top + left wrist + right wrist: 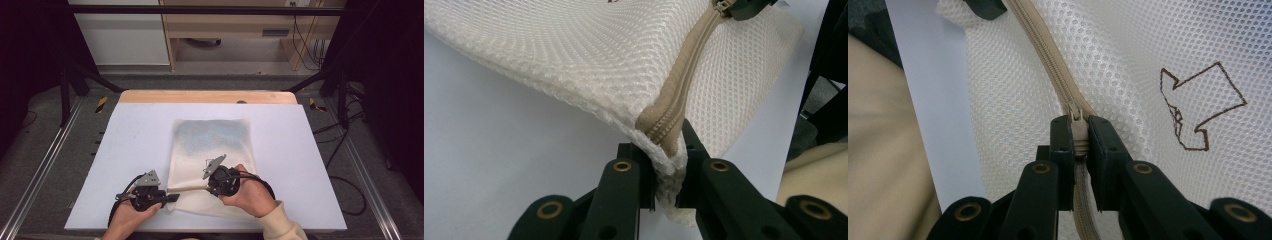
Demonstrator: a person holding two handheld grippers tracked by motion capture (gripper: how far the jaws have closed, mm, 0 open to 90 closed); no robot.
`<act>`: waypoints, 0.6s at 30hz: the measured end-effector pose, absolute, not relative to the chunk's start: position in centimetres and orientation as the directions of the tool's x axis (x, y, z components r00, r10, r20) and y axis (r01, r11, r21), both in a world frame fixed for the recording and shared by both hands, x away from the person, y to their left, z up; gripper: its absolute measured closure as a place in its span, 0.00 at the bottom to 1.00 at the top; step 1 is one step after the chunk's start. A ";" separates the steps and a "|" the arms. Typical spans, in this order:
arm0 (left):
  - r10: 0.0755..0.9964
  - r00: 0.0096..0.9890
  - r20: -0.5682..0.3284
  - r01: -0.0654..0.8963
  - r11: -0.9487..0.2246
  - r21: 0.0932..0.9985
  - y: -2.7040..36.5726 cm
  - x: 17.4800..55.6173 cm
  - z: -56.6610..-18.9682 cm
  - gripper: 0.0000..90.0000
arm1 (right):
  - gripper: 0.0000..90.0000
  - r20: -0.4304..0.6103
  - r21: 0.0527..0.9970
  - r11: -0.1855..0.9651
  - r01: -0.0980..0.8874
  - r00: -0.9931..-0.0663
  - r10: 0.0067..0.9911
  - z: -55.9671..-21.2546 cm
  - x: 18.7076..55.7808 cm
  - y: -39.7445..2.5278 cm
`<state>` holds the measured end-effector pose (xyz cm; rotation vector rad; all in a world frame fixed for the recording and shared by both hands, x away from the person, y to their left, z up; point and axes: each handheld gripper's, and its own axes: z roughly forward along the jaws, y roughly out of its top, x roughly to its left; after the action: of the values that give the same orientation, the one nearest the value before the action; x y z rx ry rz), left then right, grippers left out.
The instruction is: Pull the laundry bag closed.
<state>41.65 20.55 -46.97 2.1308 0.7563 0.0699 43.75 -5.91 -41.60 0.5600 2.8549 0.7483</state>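
Observation:
A cream mesh bag point(212, 145) lies in the middle of the white table top point(135, 145), with a beige zipper point(684, 85) along its near edge. My left gripper point(170, 198) is shut on the bag's near-left corner point(667, 162), right at the zipper's end. My right gripper point(210, 184) is shut on the zipper pull point(1078, 131), a short way along the zipper point(1048, 55) from the left one. The stretch of zipper between the two is taut and slightly lifted. A brown arrow point(1198, 107) is drawn on the mesh beside the right gripper.
A wooden strip point(207, 96) borders the table's far edge. Black frame posts point(65, 75) stand at both far corners, and cables point(345, 185) run along the floor at the right. Bare table surface lies left, right and beyond the bag.

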 end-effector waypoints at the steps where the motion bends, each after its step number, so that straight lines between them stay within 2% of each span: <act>1: 0.537 0.817 -0.210 0.491 -0.456 0.742 20.5 41.6 -47.0 0.92 | 0.91 -0.038 0.497 0.807 0.318 -0.921 0.387 -41.6 43.7 -5.9; 18: 0.541 0.818 -0.197 0.489 -0.473 0.733 20.3 41.6 -47.1 0.92 | 0.91 -0.020 0.501 0.795 0.342 -0.914 0.405 -42.2 43.7 -6.8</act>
<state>41.60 20.35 -47.10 2.1528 0.7539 0.0782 43.71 -6.80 -42.15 0.5966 2.8561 0.7599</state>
